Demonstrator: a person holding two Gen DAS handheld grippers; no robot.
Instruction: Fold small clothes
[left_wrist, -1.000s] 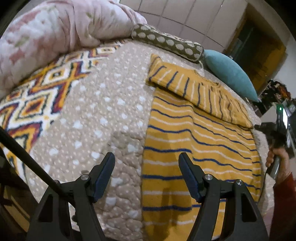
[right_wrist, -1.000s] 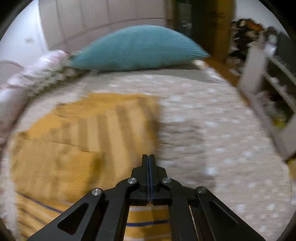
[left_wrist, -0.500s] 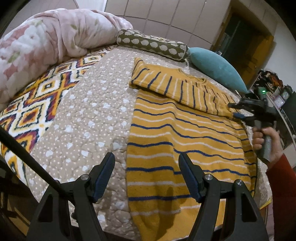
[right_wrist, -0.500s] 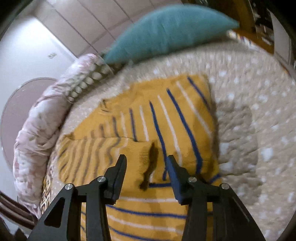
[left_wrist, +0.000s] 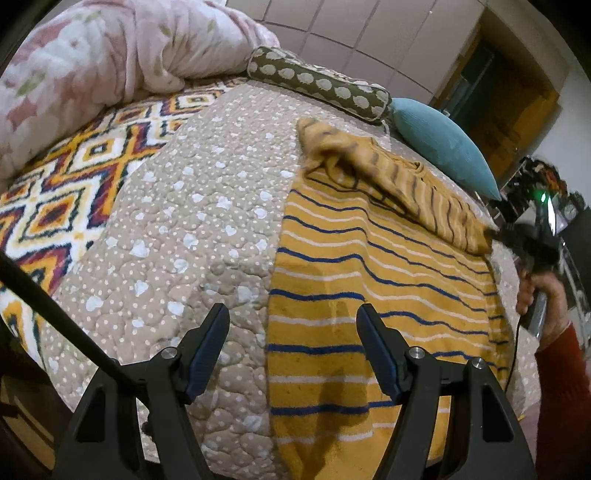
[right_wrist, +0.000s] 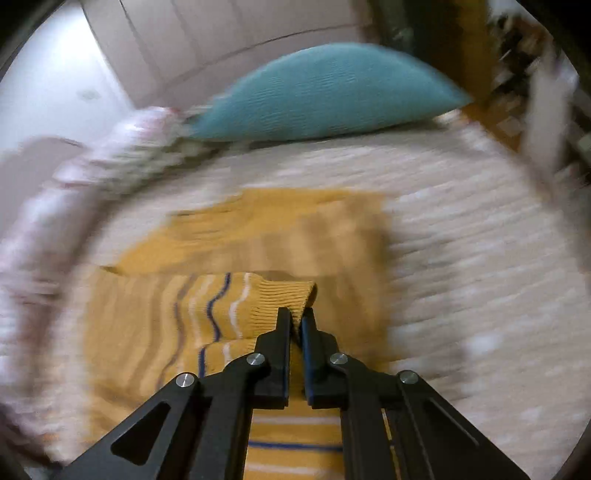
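A yellow sweater (left_wrist: 362, 280) with blue and white stripes lies flat on the beige dotted quilt (left_wrist: 192, 236). Its sleeve (left_wrist: 406, 188) is folded across the chest. My right gripper (right_wrist: 295, 317) is shut on the sleeve's ribbed cuff (right_wrist: 284, 295) and lifts it off the body of the sweater; in the left wrist view it (left_wrist: 498, 236) holds the cuff at the sweater's right edge. My left gripper (left_wrist: 293, 328) is open and empty above the sweater's lower left hem.
A teal pillow (left_wrist: 443, 144) and a brown spotted bolster (left_wrist: 317, 85) lie behind the sweater. A pink floral duvet (left_wrist: 96, 66) and a patterned blanket (left_wrist: 74, 177) are on the left. Shelving (right_wrist: 554, 110) stands to the right of the bed.
My right gripper has closed on the sleeve cuff and is pulling it up and to the right. The left gripper has stayed open, shifting slightly.
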